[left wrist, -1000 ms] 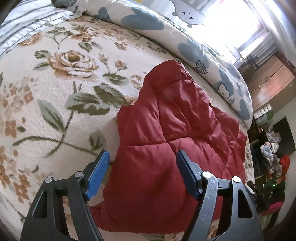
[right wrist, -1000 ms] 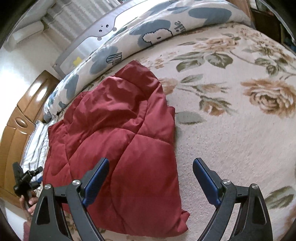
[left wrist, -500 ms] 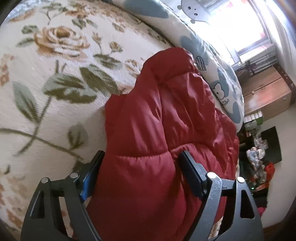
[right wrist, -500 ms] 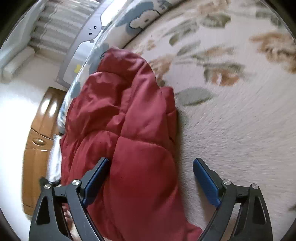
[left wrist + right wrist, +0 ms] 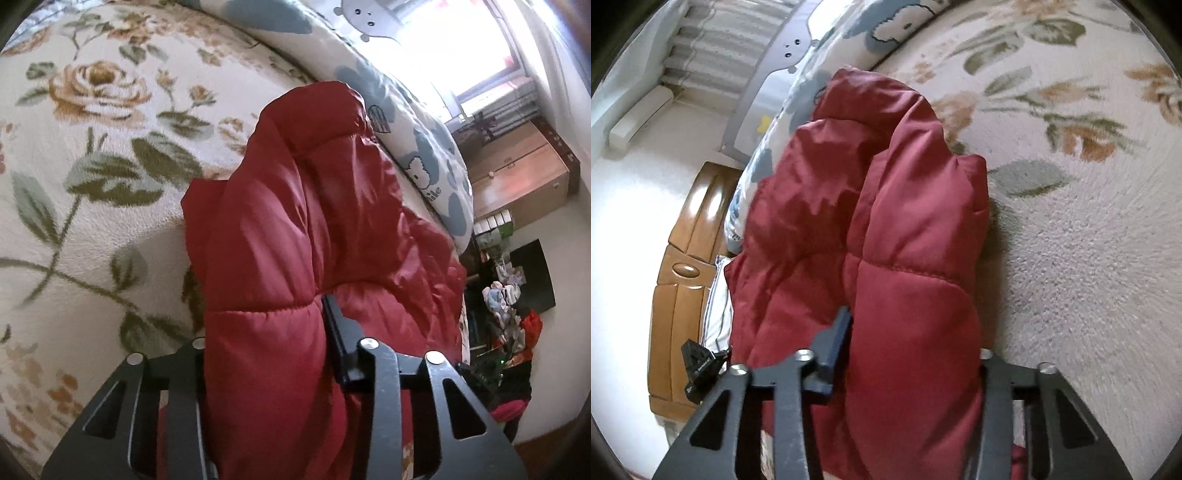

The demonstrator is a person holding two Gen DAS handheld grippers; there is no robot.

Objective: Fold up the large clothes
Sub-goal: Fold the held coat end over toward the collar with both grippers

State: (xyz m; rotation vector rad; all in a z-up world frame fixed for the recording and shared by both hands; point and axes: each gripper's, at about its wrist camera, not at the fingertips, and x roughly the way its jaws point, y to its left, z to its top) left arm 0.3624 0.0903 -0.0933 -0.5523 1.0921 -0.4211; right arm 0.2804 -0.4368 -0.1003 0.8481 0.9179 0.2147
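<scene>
A red quilted puffer jacket (image 5: 303, 229) lies on a floral bedspread (image 5: 92, 155). My left gripper (image 5: 266, 332) is shut on the jacket's near edge, and a thick fold bulges up between its fingers, hiding the left one. In the right wrist view the same jacket (image 5: 886, 206) fills the middle. My right gripper (image 5: 916, 339) is shut on another part of the near edge, its right finger hidden behind the padded fold. The far end of the jacket rests near the blue-and-white duvet (image 5: 417, 147).
The rolled duvet (image 5: 849, 40) runs along the far side of the bed. A wooden headboard (image 5: 679, 280) stands at the left in the right wrist view. A wooden cabinet (image 5: 517, 177) and a cluttered corner (image 5: 509, 317) lie beyond the bed's end.
Both grippers moved down onto the jacket's near edge and closed on it. They were open above the jacket a second ago. The gripped fabric now bunches up.
</scene>
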